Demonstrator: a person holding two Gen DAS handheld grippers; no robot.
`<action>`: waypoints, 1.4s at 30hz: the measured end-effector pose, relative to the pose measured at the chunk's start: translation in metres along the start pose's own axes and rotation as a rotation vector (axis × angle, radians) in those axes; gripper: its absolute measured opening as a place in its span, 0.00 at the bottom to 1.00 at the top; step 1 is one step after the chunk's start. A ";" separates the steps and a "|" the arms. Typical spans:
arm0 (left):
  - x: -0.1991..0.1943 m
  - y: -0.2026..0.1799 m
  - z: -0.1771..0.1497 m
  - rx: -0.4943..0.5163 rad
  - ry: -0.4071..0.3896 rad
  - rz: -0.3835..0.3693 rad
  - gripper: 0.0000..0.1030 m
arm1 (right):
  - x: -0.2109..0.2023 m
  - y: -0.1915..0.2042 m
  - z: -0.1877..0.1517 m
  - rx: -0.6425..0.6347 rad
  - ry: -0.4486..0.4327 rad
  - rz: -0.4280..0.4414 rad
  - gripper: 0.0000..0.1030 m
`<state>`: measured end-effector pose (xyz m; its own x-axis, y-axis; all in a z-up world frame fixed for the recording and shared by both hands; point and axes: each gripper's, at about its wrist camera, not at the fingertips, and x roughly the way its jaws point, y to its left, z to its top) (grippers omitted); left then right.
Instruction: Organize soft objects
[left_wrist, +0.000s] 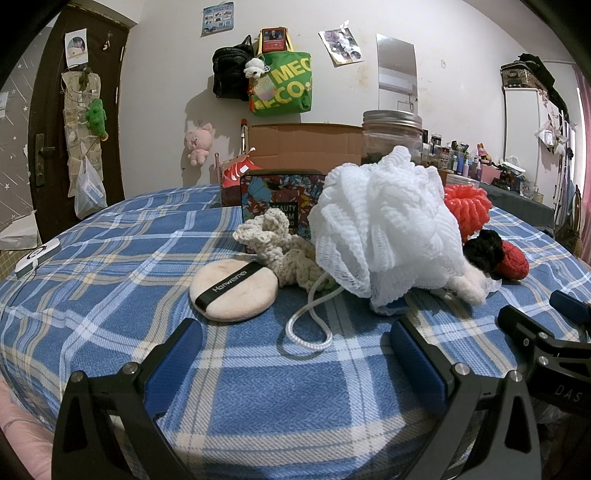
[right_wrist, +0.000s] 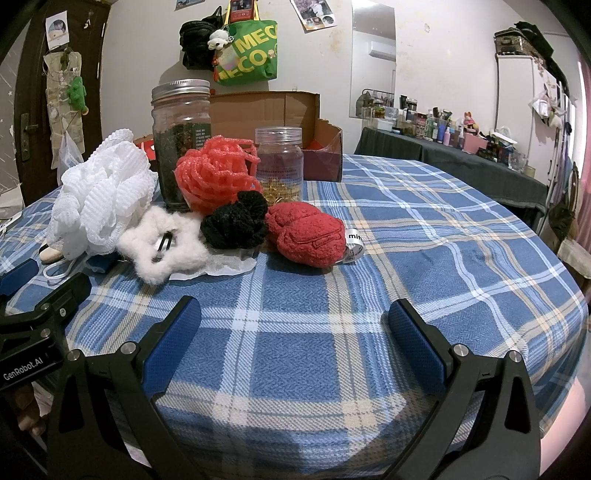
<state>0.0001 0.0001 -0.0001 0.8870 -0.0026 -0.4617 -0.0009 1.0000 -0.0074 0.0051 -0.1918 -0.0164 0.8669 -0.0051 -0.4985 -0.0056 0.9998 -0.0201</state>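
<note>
Soft things lie in a cluster on the blue plaid cloth. A big white mesh loofah with a cord loop sits in the middle. Left of it lie a round beige powder puff and a cream crocheted scrunchie. To its right are a coral mesh loofah, a black scrunchie, a red plush piece and a white fluffy star clip. My left gripper is open just short of the cord loop. My right gripper is open over bare cloth, short of the red plush.
Behind the pile stand a patterned tin, a dark-filled glass jar with metal lid, a clear plastic jar and an open cardboard box. A white device lies at the far left. The table edge curves away at right.
</note>
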 end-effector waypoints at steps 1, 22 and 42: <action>0.000 0.000 0.000 0.000 0.000 0.000 1.00 | 0.000 0.000 0.000 0.000 0.000 0.000 1.00; 0.000 0.000 0.000 0.000 0.000 0.000 1.00 | 0.000 0.000 0.000 0.001 -0.001 0.001 1.00; -0.007 0.003 0.016 0.006 -0.005 -0.055 1.00 | -0.001 -0.008 0.009 0.007 0.013 0.046 1.00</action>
<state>0.0009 0.0034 0.0173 0.8881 -0.0577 -0.4561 0.0509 0.9983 -0.0272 0.0088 -0.2000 -0.0082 0.8592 0.0404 -0.5101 -0.0415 0.9991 0.0092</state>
